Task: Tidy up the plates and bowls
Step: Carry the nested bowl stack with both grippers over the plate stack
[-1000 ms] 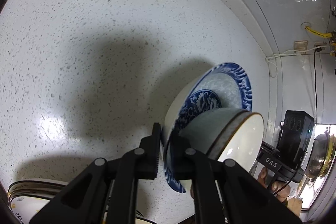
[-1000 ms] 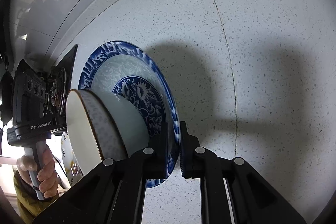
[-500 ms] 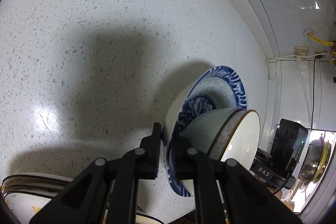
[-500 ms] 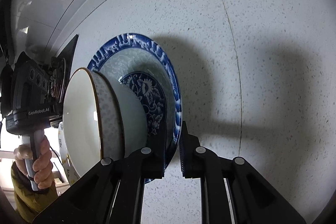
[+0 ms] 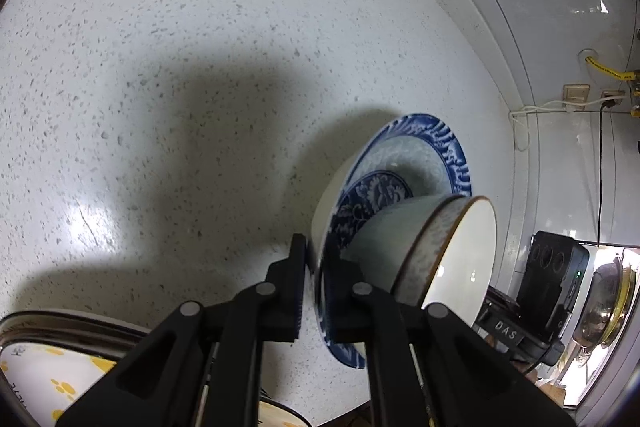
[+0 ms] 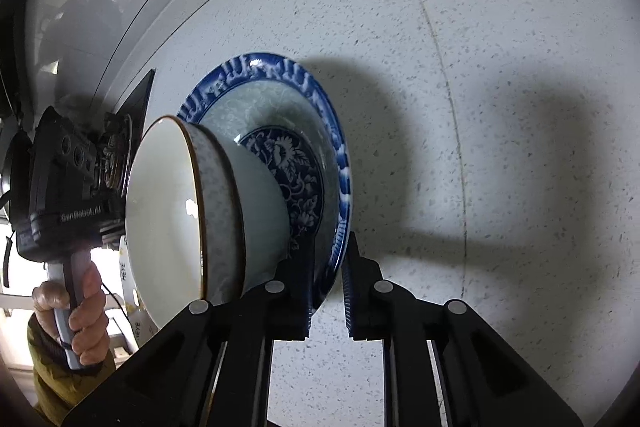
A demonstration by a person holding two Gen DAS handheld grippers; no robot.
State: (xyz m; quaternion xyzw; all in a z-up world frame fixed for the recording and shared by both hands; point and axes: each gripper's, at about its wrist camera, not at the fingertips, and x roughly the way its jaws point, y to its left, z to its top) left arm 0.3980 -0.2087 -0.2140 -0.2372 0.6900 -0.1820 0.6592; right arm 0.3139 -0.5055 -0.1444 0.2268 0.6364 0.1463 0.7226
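step: carrying plate (image 5: 404, 163) with bowl (image 6: 208, 211) on it | left gripper (image 5: 314, 291) and right gripper (image 6: 326, 291) each clamped on plate rim | next: lower level onto counter (image 6: 500, 67), release together

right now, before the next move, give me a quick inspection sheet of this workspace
surface: speckled white countertop, shadowed under the load
job's things: blue-rimmed plate lifted off the countertop, white bowl sitting in its centre
clutter: paw-print dishes at the frame edge
grippers: left claw shut on one side of the plate's rim, right claw shut on the opposite side
cables: white cable and black cable on the wall by the sockets
surroundings: tiled wall, metal pot beyond
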